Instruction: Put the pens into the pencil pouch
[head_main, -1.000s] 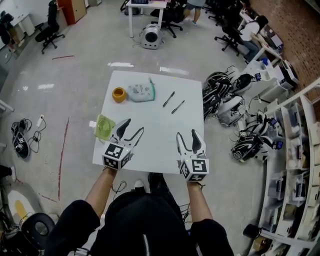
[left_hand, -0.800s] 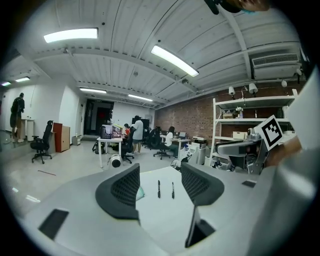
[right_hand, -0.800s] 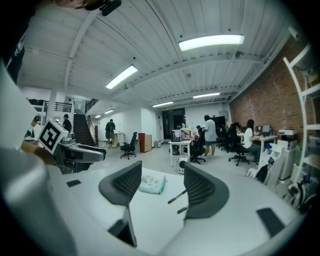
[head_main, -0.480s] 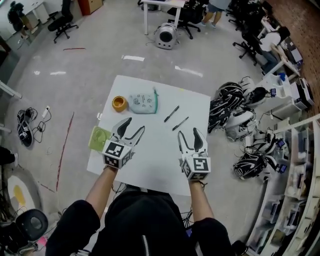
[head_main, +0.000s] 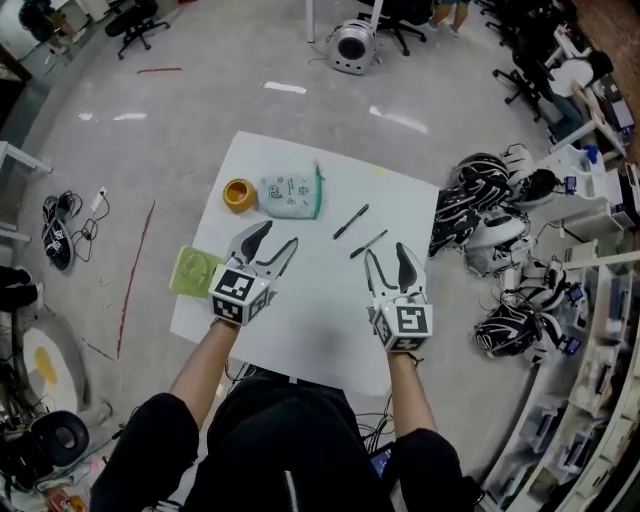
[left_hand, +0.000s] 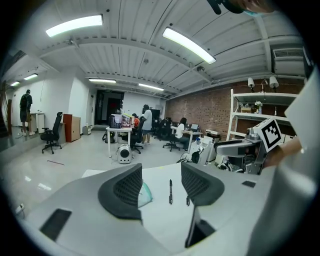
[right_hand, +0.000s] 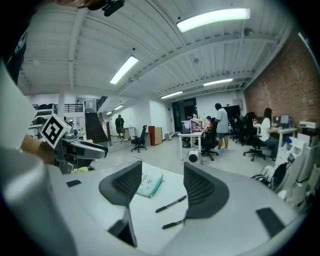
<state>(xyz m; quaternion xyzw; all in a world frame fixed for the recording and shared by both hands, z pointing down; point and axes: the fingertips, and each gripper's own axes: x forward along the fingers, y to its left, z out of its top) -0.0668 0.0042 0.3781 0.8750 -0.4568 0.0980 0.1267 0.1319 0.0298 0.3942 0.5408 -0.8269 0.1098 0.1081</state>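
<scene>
In the head view, the left claw (head_main: 276, 240) and right claw (head_main: 386, 254) are hovering over the white desk (head_main: 300, 320), two slim black pens (head_main: 351, 221) lying ahead, beside the pale green fabric pencil pouch (head_main: 291, 195). In the left gripper view, the jaws are gaping wide, empty. In the right gripper view, the jaws are gaping too; the nearer pen (right_hand: 174, 224) is probably best pinched mid-barrel, crosswise.

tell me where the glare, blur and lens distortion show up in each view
Head view: wide-angle bending at the edges, bright glare patches on the floor, table evenly lit and sharp. Left gripper view: strong fisheye with dark corners, ceiling lights blown out, the near jaws soft, the pens still readable. Right gripper view: same fisheye and dark corners, ceiling lights overexposed, pens fairly crisp.
</scene>
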